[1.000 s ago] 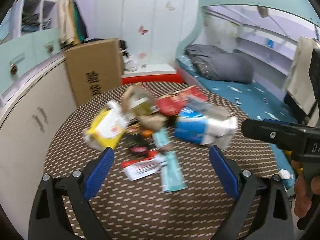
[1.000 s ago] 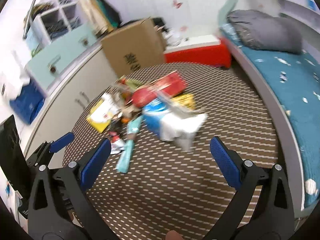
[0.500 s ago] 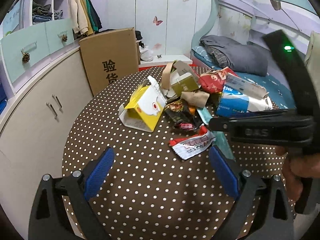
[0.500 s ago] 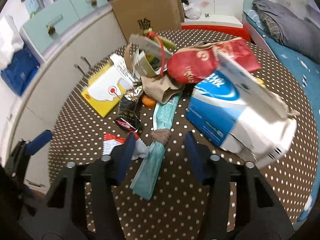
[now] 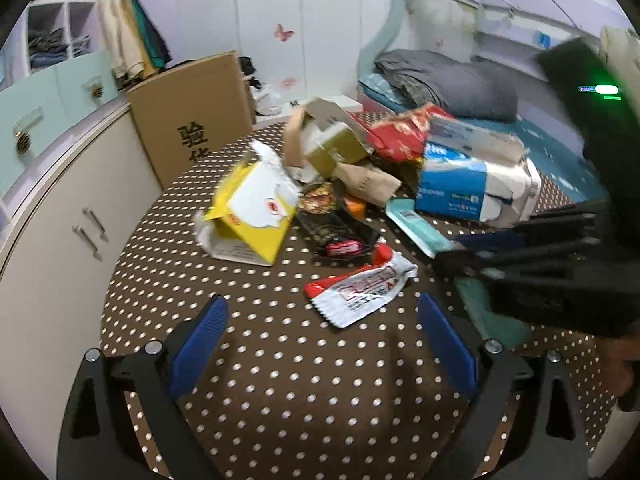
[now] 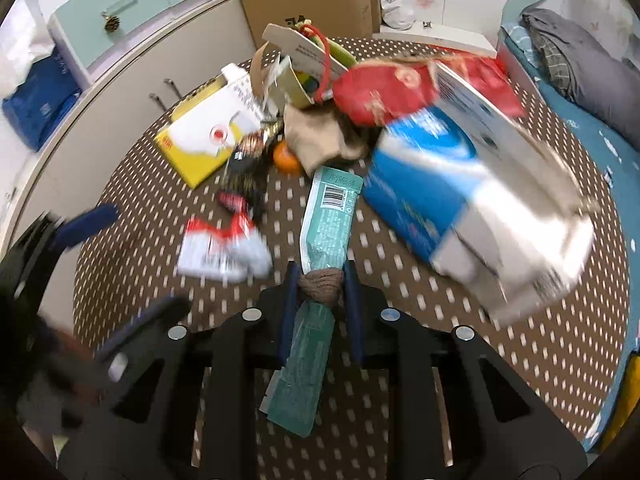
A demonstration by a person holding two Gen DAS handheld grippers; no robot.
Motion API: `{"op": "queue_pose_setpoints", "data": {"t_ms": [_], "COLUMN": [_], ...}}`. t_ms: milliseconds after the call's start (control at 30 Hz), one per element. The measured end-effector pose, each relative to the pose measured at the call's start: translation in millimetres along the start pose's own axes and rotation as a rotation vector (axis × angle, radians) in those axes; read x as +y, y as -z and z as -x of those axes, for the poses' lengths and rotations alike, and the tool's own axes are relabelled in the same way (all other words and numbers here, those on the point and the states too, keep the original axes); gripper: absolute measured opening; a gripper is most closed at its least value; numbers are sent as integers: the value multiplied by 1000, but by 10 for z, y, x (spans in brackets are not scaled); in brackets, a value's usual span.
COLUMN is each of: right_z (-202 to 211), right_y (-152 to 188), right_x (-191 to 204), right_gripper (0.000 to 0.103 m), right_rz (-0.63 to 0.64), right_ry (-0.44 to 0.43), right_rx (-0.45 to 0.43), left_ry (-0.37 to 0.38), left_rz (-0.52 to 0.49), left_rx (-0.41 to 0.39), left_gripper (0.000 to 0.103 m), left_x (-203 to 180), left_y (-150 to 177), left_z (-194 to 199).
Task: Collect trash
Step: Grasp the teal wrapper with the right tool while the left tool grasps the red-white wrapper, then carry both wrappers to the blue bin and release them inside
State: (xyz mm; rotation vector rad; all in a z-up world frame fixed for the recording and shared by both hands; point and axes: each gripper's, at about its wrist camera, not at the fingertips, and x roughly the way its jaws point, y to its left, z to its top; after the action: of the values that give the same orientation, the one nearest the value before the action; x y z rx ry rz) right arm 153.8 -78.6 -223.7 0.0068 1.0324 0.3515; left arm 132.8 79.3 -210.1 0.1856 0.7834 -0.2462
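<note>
A pile of trash lies on a round brown polka-dot table [image 5: 280,380]. My right gripper [image 6: 321,280] is shut on a long teal wrapper [image 6: 326,220] with a brown wad [image 6: 322,285] between its pads; the wrapper also shows in the left wrist view [image 5: 416,228]. My left gripper [image 5: 322,332] is open and empty, just short of a red-and-white wrapper [image 5: 364,288], also seen in the right wrist view [image 6: 224,250]. Behind lie a yellow box [image 5: 252,216], a blue-and-white carton [image 5: 472,192], a red bag [image 6: 384,92] and a dark snack wrapper [image 5: 340,236].
A cardboard box [image 5: 192,120] stands on the floor behind the table. A curved cabinet [image 5: 52,208] runs along the left. A bed with a grey duvet [image 5: 452,84] is at the right. An orange [image 6: 286,159] lies under the pile.
My right gripper has moved forward and closed on the teal wrapper and brown wad. My left gripper has come closer to the red-and-white wrapper and stays open.
</note>
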Motion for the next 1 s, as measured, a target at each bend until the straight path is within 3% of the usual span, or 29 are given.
{"op": "queue_pose_setpoints", "data": {"t_ms": [200, 333, 400, 433, 500, 800, 1000], "right_z": [221, 275, 288, 299, 320, 364, 544], "right_y": [322, 354, 373, 383, 397, 456, 494], "right_x": [-103, -205, -244, -259, -283, -414, -483], "right_gripper": [22, 22, 22, 22, 22, 22, 22], "right_rz": [4, -10, -17, -20, -29, -51, -49], "right_ry": [-28, -33, -32, -35, -42, -54, -74], "right_rx": [7, -3, -7, -9, -15, -22, -59], "left_ry": [0, 3, 24, 44, 97, 112, 176], "left_rz": [-45, -64, -62, -59, -32, -35, 47], "left_rx": [41, 42, 64, 89, 103, 110, 114], "left_gripper": [94, 93, 82, 66, 45, 43, 39], "left_x": [-105, -156, -182, -192, -206, -311, -293], "left_y": [-98, -172, -179, -179, -180, -110, -125], "left_z": [-229, -285, -335, -372, -370, -243, -232]}}
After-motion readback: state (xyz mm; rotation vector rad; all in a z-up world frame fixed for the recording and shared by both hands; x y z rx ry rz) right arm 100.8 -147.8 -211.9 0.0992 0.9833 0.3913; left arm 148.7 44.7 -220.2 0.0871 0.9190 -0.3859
